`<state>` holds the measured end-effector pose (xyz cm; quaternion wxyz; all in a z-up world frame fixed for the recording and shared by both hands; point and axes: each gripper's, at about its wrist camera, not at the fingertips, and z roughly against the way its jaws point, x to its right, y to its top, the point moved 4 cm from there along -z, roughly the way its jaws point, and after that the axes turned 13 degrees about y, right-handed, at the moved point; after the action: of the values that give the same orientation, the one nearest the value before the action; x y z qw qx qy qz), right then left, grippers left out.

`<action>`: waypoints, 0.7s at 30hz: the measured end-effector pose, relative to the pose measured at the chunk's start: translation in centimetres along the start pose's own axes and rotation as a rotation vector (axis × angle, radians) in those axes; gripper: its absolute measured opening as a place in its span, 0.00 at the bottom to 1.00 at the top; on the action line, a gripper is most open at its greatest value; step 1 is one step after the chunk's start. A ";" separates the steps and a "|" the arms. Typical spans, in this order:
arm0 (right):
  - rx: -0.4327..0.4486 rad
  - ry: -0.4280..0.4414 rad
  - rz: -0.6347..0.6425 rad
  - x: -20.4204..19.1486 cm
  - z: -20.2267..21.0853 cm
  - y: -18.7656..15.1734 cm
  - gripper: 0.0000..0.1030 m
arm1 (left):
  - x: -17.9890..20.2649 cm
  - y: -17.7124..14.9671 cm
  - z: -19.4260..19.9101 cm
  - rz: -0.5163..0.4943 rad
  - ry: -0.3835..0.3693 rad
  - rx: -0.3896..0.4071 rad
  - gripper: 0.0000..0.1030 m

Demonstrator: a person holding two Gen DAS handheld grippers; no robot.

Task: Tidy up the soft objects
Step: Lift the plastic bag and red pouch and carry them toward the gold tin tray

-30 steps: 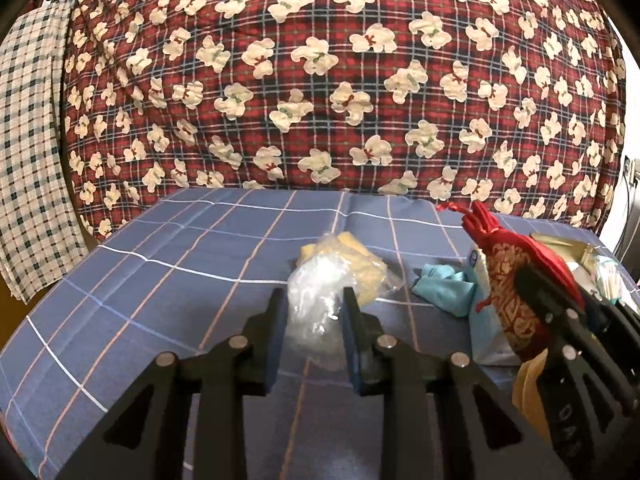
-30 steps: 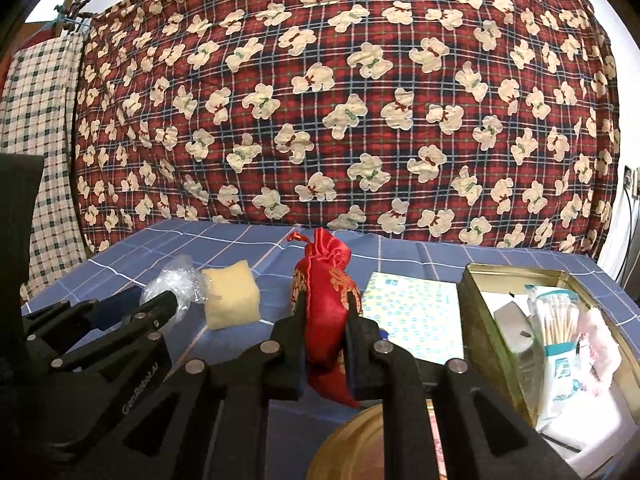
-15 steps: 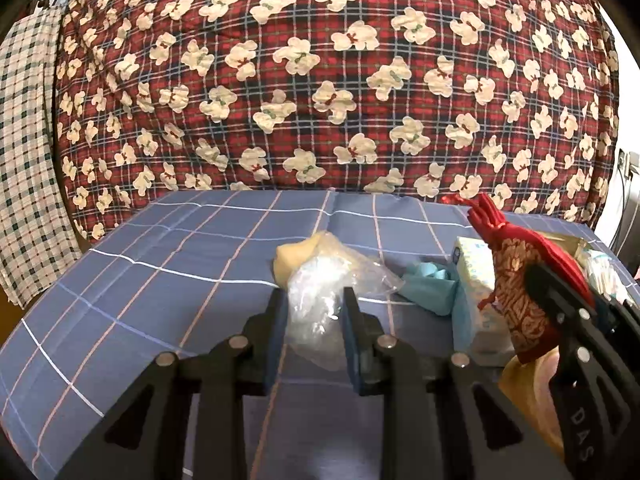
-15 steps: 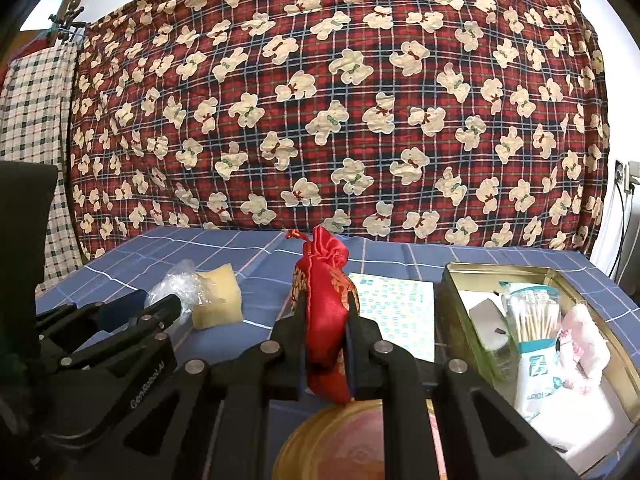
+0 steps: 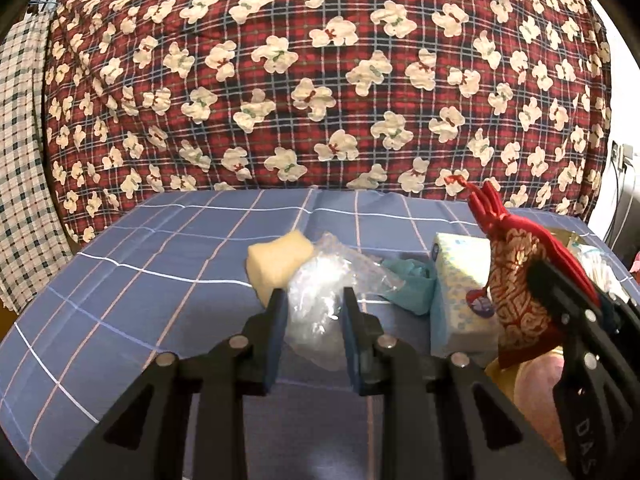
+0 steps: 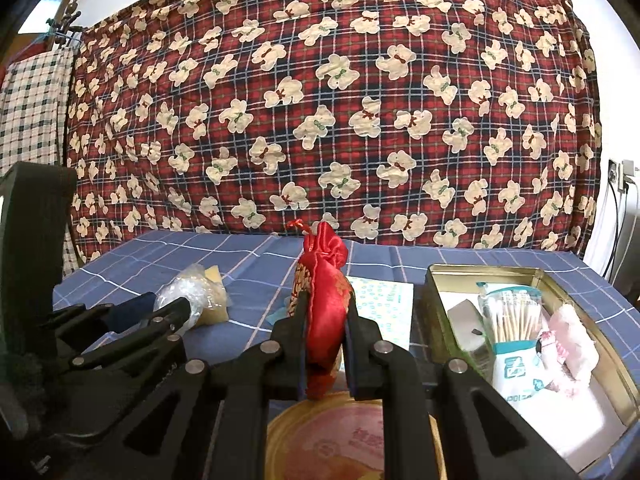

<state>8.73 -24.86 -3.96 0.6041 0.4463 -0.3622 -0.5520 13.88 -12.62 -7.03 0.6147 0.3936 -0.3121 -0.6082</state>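
Grip is holding on both sides: the right hand-held gripper (image 6: 325,334) is pinching a red satin drawstring pouch with gold brocade (image 6: 323,312) about its waist, carrying it clear above a round gold tin lid (image 6: 352,440), while the left hand-held gripper (image 5: 314,332) is pinching a crumpled clear plastic bag (image 5: 320,300) beside a pale yellow foam sponge (image 5: 276,264) lying on the blue checked counter (image 5: 160,260). An open gold rectangular tin (image 6: 440,276), already holding cotton swabs and wipes, is sitting just right of the pouch. Doing this well likely means keeping the pinch firm while swinging the pouch over the tin's rim, lowering it into a free corner before releasing, since satin could slip.
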 end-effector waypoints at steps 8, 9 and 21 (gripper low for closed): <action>0.007 0.009 0.012 0.0 0.5 0.0 0.15 | 1.0 0.2 0.1 -0.008 -0.017 -0.008 0.24; 0.008 0.011 0.011 0.0 0.5 0.0 0.15 | 1.1 0.2 0.1 -0.007 -0.019 -0.010 0.24; 0.077 0.034 -0.032 2.3 4.0 3.1 0.15 | 2.6 3.5 3.0 -0.019 -0.080 0.023 0.24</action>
<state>6.37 -27.72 0.19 0.5835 0.4846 -0.3655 -0.5395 13.22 -15.66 -2.76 0.5914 0.3788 -0.3396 -0.6256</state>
